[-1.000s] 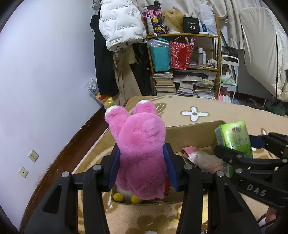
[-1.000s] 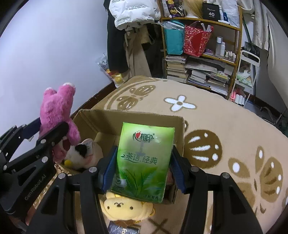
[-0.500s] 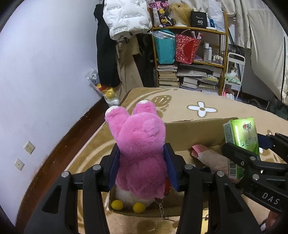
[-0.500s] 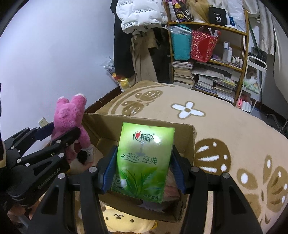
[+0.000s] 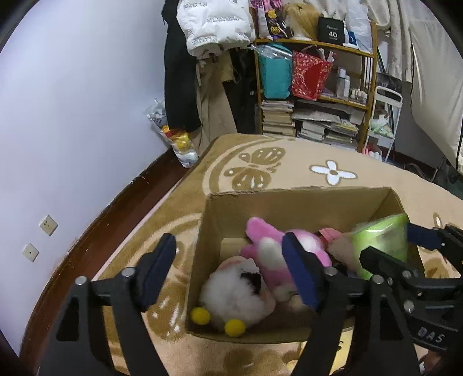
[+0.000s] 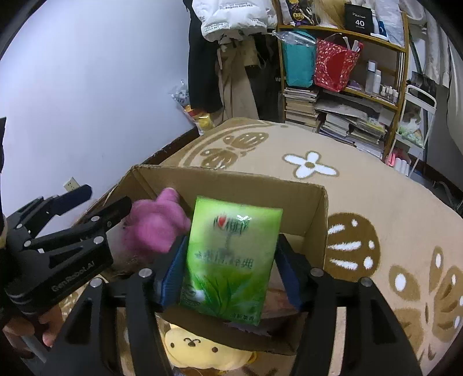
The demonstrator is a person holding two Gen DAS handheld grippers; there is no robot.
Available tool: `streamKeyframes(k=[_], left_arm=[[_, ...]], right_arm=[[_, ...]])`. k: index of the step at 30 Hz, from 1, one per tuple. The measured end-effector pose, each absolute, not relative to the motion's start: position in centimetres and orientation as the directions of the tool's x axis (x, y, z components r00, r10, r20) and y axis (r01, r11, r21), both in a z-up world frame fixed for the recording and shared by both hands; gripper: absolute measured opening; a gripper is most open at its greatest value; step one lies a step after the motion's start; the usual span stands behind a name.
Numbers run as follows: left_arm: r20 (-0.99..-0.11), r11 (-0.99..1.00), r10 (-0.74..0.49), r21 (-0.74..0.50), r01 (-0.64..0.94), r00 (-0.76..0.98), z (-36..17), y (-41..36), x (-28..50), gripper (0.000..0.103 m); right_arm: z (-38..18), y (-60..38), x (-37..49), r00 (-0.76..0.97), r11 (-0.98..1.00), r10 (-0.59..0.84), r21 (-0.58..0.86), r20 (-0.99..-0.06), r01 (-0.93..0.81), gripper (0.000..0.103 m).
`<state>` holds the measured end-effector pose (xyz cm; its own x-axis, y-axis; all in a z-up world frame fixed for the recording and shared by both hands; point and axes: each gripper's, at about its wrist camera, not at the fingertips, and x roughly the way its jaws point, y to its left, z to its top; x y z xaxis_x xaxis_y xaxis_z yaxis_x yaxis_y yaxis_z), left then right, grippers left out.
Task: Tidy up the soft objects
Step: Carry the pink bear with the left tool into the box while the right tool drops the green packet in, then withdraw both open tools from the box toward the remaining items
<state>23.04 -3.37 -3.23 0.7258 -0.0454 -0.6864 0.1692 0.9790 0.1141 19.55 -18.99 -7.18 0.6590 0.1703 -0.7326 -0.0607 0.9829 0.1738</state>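
Left gripper (image 5: pixel 231 269) jaws spread wide, nothing between them; pink plush (image 5: pixel 285 253) lies in the cardboard box (image 5: pixel 289 202) beside a white plush (image 5: pixel 234 298), dropped there for sorting, I judge; right gripper (image 6: pixel 228 270) jaws look parted, green tissue pack (image 6: pixel 231 257) blurred between them above the box (grip uncertain); Chinese print unreadable; shelf box (image 6: pixel 359 18) reads "40".
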Motion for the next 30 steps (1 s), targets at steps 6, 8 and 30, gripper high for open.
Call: streamKeyframes(k=[6, 8, 30], left_arm=[[-0.676, 0.984, -0.035, 0.106, 0.145, 0.736, -2.4, -2.4, 22.5, 0.092], [-0.676, 0.983, -0.033, 0.110, 0.144, 0.736, -2.2, -2.2, 22.3, 0.096], [-0.655, 0.987, -0.009, 0.114, 0.110, 0.756, 1.3, 0.6, 16.3, 0.103]], right_arm=[[-6.2, -19.0, 18.7, 0.675, 0.988, 0.139, 0.147, -0.724, -0.045, 0.093], [-6.2, -19.2, 18.5, 0.668, 0.989, 0.133, 0.145, -0.732, -0.037, 0.098], [-3.2, -18.9, 13.2, 0.668, 0.991, 0.095, 0.132, -0.738, 0.004, 0.103]])
